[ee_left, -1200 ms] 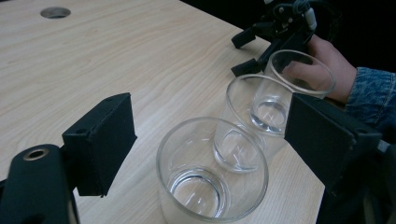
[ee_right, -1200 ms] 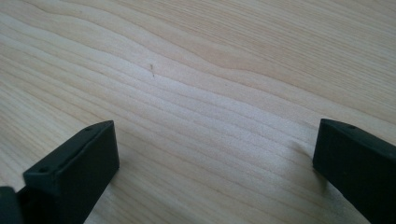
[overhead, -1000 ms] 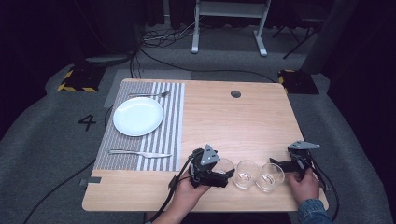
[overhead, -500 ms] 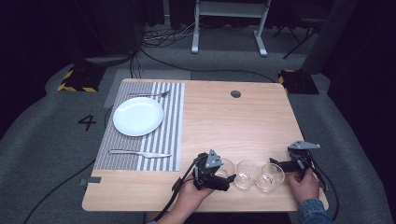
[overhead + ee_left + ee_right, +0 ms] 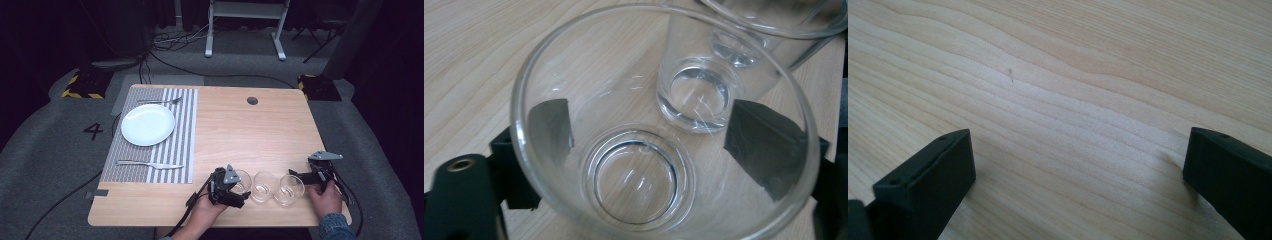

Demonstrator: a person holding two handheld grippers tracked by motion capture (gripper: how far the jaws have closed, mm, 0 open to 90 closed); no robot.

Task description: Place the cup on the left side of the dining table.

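1. We take the work in hand to be the pickup of the left glass point(image 5: 242, 181), the first of three clear tumblers standing in a row near the table's point(image 5: 250, 135) front edge. The striped placemat point(image 5: 181, 131) serves as our landmark: this glass stands just off its near right corner, on bare wood.

2. Our left gripper point(image 5: 231, 189) is set around that glass. In the left gripper view the two dark pads point(image 5: 549, 127) show through the wall of the glass point(image 5: 639, 150), one on each side. They look pressed against it, so we judge the jaws clamped on the glass, though it appears to rest on the table as yet.

3. The middle glass point(image 5: 263, 186) and the right glass point(image 5: 289, 189) stand farther from the placemat along the same row, and the middle one is very close to the one we hold.

4. Our right gripper point(image 5: 300, 178) sits beside the right glass, at the end of the row away from the placemat. Its view shows both jaws spread wide over bare wood, gripping nothing.

5. The plate point(image 5: 148, 124), fork point(image 5: 160, 101) and knife point(image 5: 149, 164) lie on the placemat.

6. Next, we judge, comes a straight lift, keeping the glass upright so that it does not knock its neighbour, then a carry towards the placemat.
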